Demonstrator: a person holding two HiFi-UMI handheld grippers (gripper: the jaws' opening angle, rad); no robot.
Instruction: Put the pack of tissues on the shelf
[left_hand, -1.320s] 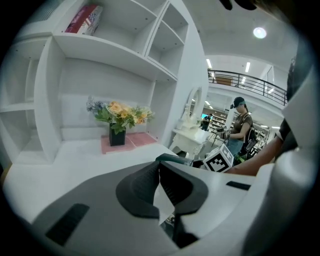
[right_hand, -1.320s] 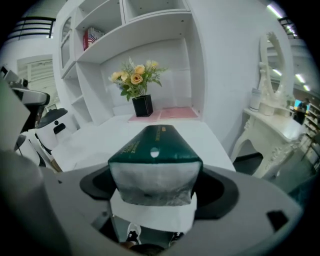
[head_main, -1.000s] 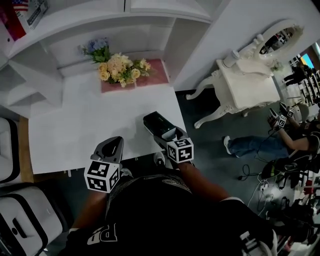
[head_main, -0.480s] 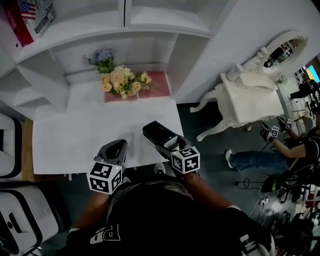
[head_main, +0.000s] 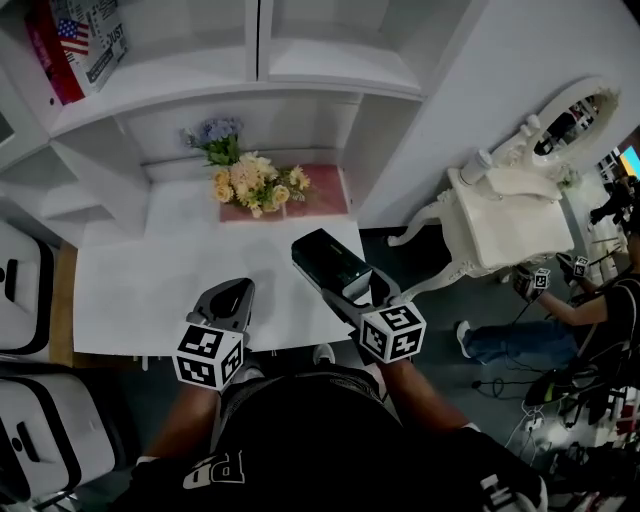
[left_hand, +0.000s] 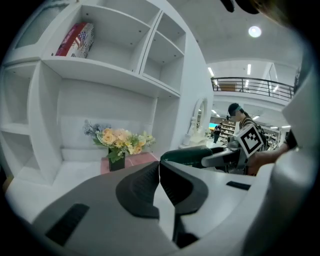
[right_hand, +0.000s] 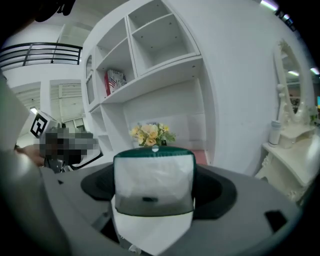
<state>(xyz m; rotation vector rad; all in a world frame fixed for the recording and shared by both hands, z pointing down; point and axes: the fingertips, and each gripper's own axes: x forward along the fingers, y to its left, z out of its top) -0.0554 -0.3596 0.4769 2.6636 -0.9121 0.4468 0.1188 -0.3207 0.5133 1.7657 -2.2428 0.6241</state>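
Gripping a dark green plastic pack of tissues (head_main: 322, 258) from both sides, the right gripper (head_main: 350, 288) has its jaws closed onto it and holds it over the right front part of the white counter (head_main: 140, 290), below the white shelf unit (head_main: 310, 72). The left gripper (head_main: 226, 300) hovers at the counter's front edge, jaws pressed together with nothing between them. A bouquet of yellow flowers (head_main: 250, 184) stands at the counter's back.
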